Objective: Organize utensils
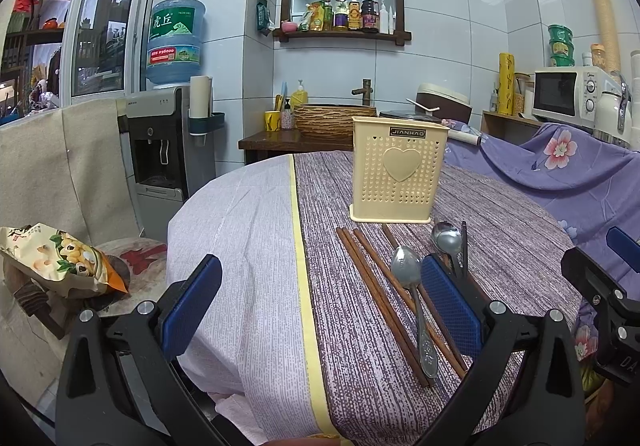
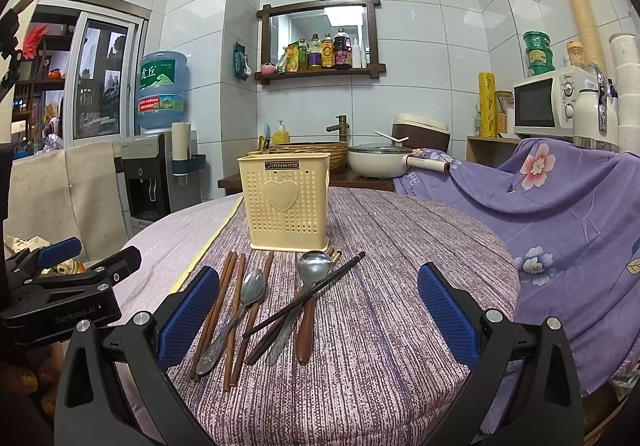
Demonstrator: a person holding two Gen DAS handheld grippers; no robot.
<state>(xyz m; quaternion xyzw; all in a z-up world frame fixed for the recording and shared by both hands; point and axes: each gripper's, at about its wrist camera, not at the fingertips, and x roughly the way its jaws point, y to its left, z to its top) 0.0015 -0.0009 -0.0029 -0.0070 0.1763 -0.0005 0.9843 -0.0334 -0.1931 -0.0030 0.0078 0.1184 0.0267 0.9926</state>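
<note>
A cream perforated utensil holder [image 1: 398, 171] [image 2: 285, 201] stands upright on the round table. In front of it lie brown chopsticks [image 1: 376, 294] [image 2: 236, 306], a silver spoon [image 1: 412, 286] [image 2: 240, 306], a second spoon with a brown handle [image 2: 310, 294] [image 1: 446, 238] and dark chopsticks [image 2: 304, 298]. My left gripper [image 1: 320, 310] is open above the table's near edge, its right finger beside the spoons. My right gripper [image 2: 318, 316] is open, low over the utensils, holding nothing. The left gripper also shows at the left of the right wrist view [image 2: 68, 278], and the right gripper at the right edge of the left wrist view [image 1: 600, 274].
The table carries a purple striped cloth [image 2: 380, 326] and a paler cloth [image 1: 240, 246] on the left. A snack bag [image 1: 60, 258] lies on a stool at left. A floral purple sheet [image 2: 560, 226] covers furniture at right. A water dispenser [image 1: 168, 138] and a sink counter [image 2: 312, 154] stand behind.
</note>
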